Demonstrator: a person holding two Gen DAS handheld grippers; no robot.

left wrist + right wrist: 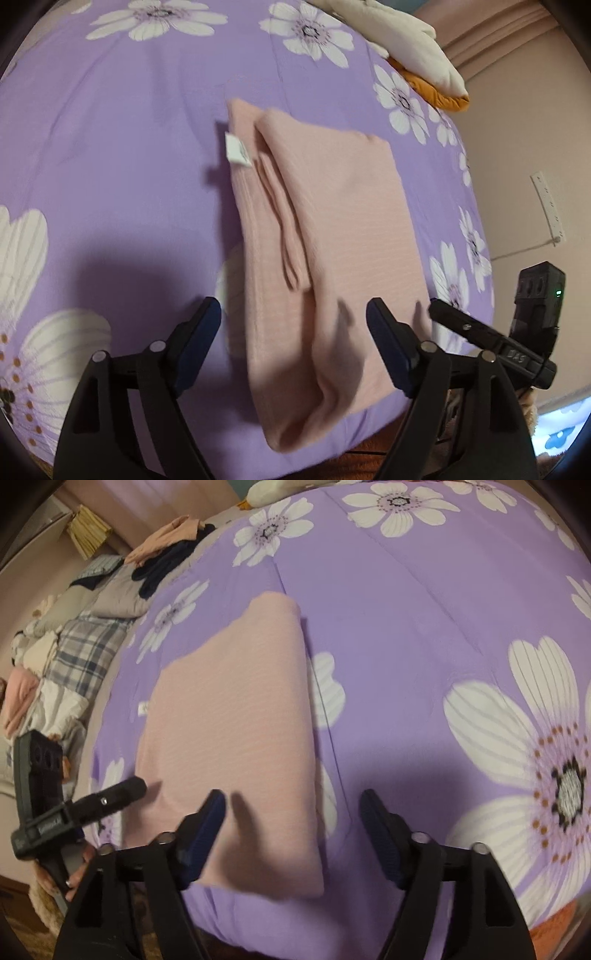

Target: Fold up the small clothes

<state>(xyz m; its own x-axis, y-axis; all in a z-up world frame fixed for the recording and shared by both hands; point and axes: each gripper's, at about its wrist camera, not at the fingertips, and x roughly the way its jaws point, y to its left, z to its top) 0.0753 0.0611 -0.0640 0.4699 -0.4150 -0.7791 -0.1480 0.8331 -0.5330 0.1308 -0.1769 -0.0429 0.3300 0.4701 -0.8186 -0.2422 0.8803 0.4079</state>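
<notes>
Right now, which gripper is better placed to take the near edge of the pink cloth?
Probably left: the left gripper has open jaws over the pink cloth. The right gripper sits mostly off its edge.

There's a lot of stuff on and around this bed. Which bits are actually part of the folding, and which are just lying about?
Part of the job:
- pink garment, lying folded on the purple floral quilt
- left gripper, open above it
- right gripper, open above it

Just lying about:
- cream and orange cushion
- heap of clothes at the bed's far edge
- plaid bedding
</notes>
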